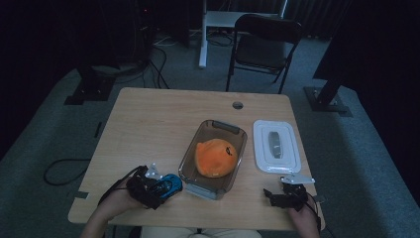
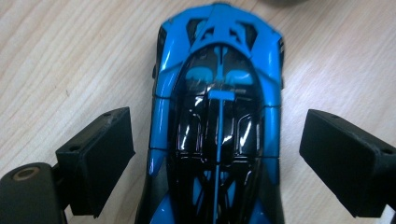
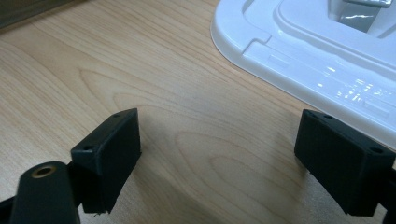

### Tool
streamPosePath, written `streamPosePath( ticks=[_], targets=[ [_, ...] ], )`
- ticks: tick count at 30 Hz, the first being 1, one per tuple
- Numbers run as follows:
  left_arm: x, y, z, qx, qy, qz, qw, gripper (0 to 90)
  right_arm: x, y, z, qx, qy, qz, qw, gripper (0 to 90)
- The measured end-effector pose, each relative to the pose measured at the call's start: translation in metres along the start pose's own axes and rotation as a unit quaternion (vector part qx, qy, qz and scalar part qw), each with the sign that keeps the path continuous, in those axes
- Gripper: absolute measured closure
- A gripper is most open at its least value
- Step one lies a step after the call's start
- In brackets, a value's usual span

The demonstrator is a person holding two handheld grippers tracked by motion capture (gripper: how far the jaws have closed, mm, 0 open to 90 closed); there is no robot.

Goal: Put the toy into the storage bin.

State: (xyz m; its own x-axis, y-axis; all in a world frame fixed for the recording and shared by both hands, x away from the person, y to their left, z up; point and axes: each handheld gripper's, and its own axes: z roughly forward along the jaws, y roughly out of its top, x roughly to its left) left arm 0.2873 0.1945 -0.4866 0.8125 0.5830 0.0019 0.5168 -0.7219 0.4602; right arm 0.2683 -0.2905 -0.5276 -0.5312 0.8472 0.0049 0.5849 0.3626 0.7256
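Note:
A blue and black toy car [image 2: 217, 121] lies on the wooden table [image 1: 148, 124], seen from above in the left gripper view. My left gripper [image 2: 217, 158] is open, one jaw on each side of the car with a gap to its flanks. From above, the same car [image 1: 171, 184] and left gripper [image 1: 148, 191] sit near the table's front left, beside a clear tub [image 1: 188, 166] that holds an orange plush toy [image 1: 215, 157]. My right gripper [image 3: 224, 158] is open over bare wood near the white lid [image 3: 317, 60], with nothing between its jaws; from above the right gripper [image 1: 275, 196] is at the front right.
The white lid [image 1: 276, 146] with a grey handle lies right of the tub. A cable hole [image 1: 237, 105] is near the table's far edge. A black folding chair [image 1: 262, 47] stands beyond the table, with dark stands and cables on the floor.

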Motion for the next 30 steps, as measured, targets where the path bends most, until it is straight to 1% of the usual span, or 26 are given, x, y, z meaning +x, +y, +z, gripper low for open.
streamPosePath(
  ticks=[2,3,8,9,10,11,12,14,15,18,19,20,21,24,26,27,29,30],
  targets=[
    [0.0,0.0,0.002,0.01,0.0,0.003,0.9999,10.8,0.0,0.0,0.0,0.0,0.0,0.0,1.0,14.1],
    [0.0,0.0,0.004,0.012,0.006,0.004,0.9999,10.8,0.0,0.0,0.0,0.0,0.0,0.0,1.0,14.1],
    [0.001,0.002,0.007,0.016,0.014,-0.007,0.9997,10.8,0.0,0.0,0.0,-0.001,0.0,0.0,1.0,14.1],
    [0.001,0.002,0.008,0.021,0.013,-0.006,0.9997,10.8,0.0,0.0,0.0,0.0,0.0,0.0,1.0,14.0],
    [0.001,0.002,0.008,0.021,0.013,-0.006,0.9997,10.8,0.0,0.0,0.0,0.0,0.0,0.0,1.0,14.0],
    [0.001,0.002,0.01,0.024,0.015,-0.008,0.9996,15.2,0.0,0.0,0.0,0.0,-0.001,0.0,1.0,14.0],
    [0.0,0.002,0.011,0.025,0.009,-0.005,0.9996,15.7,0.0,0.0,0.0,0.0,-0.001,0.0,1.0,14.0],
    [0.0,0.002,0.012,0.033,0.011,-0.003,0.9994,16.0,0.0,0.0,0.0,-0.001,-0.001,0.0,1.0,14.0],
    [0.0,0.002,0.012,0.033,0.011,-0.003,0.9994,16.8,0.0,0.0,0.0,-0.001,-0.001,0.001,1.0,13.9],
    [0.001,0.003,0.013,0.03,0.011,-0.013,0.9994,17.9,0.001,0.0,0.001,-0.001,-0.002,0.001,1.0,13.9],
    [0.0,0.003,0.012,0.028,0.008,-0.01,0.9995,18.7,0.001,0.0,0.001,-0.001,-0.002,0.002,1.0,13.9],
    [-0.001,0.004,0.011,0.024,0.004,-0.006,0.9997,23.3,0.001,0.0,0.001,-0.001,-0.003,0.002,1.0,13.9],
    [-0.001,0.004,0.012,0.027,0.006,-0.007,0.9996,25.8,0.001,0.001,0.001,-0.001,-0.004,0.003,1.0,14.0],
    [-0.002,0.005,0.012,0.031,0.007,-0.003,0.9995,25.9,0.003,0.001,0.001,-0.002,-0.003,0.001,1.0,14.0],
    [-0.001,0.006,0.011,0.032,0.004,-0.004,0.9995,26.1,0.006,0.002,0.001,0.0,-0.003,-0.002,1.0,14.1],
    [0.0,0.006,0.011,0.031,0.001,-0.006,0.9995,26.1,0.008,0.004,0.001,0.0,-0.005,-0.007,1.0,14.1],
    [0.002,0.006,0.011,0.032,-0.002,-0.009,0.9994,26.3,0.014,0.01,0.0,-0.015,-0.001,-0.004,0.9999,14.1],
    [0.003,0.006,0.011,0.033,-0.003,-0.009,0.9994,26.4,0.017,0.014,-0.001,-0.025,0.005,-0.001,0.9997,14.1]
  ],
)
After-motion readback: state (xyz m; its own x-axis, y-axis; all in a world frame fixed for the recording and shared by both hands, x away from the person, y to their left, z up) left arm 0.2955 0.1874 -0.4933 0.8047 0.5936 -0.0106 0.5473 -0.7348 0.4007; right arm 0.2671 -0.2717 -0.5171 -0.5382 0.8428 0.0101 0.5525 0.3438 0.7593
